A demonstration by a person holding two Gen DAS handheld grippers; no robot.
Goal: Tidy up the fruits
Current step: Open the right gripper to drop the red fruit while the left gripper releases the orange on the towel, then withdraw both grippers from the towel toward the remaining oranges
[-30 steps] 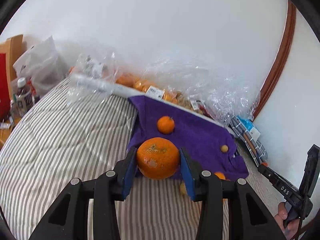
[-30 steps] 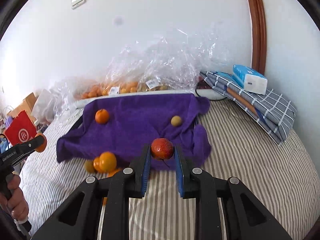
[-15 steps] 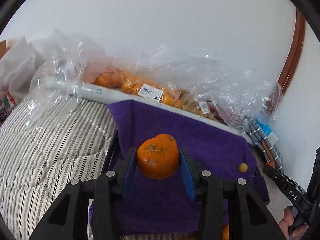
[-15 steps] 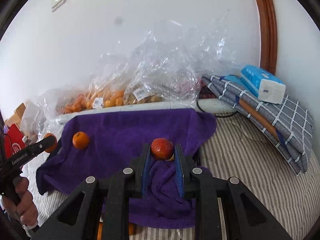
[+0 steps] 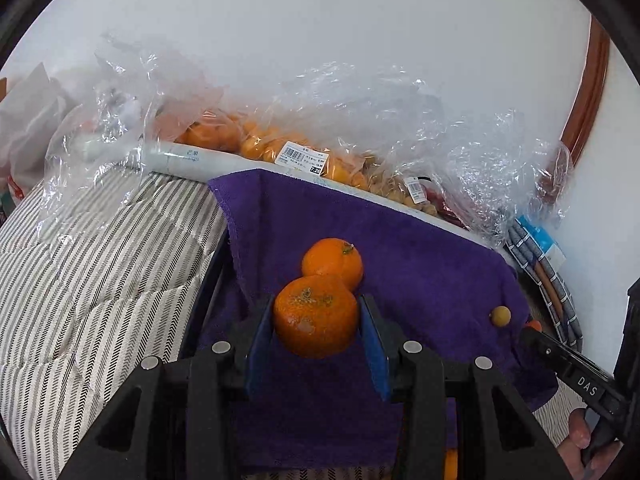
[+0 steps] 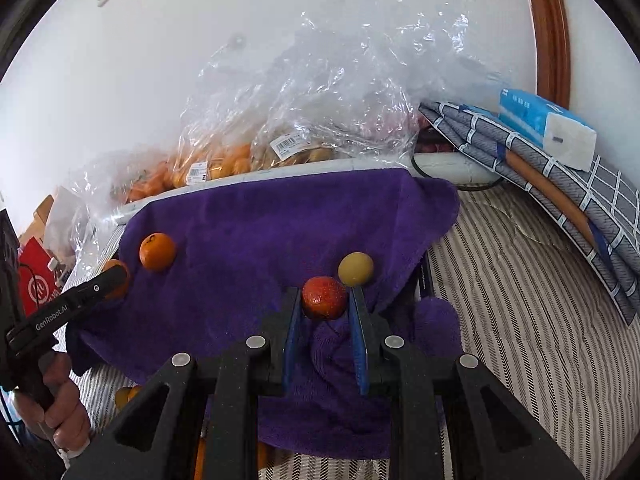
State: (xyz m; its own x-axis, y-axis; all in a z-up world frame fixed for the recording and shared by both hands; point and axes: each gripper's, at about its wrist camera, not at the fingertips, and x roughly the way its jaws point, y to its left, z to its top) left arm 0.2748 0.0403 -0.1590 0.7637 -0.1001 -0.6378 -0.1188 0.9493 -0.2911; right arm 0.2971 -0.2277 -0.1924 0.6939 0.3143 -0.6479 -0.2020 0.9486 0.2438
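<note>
My left gripper (image 5: 316, 312) is shut on a large orange mandarin (image 5: 316, 318), held just above a purple towel (image 5: 420, 272). A smaller mandarin (image 5: 333, 262) lies on the towel right behind it. My right gripper (image 6: 325, 300) is shut on a small red fruit (image 6: 324, 298) over the same purple towel (image 6: 248, 240). A small yellow fruit (image 6: 355, 268) rests on the cloth just beyond the red one; the left wrist view shows this yellow fruit (image 5: 501, 315) at the right. The left gripper with its mandarin (image 6: 116, 278) shows at the left of the right wrist view.
Clear plastic bags of oranges (image 5: 248, 144) and other fruit (image 6: 296, 152) line the wall behind the towel. A folded checked cloth (image 6: 560, 200) with a blue tissue pack (image 6: 544, 128) lies at the right. More oranges (image 6: 126, 396) sit on the striped bedding (image 5: 88, 264) below the towel's near edge.
Both grippers moved forward and down over the purple towel with their fruits. The mandarin now hangs next to the smaller mandarin, the red fruit next to the yellow one.
</note>
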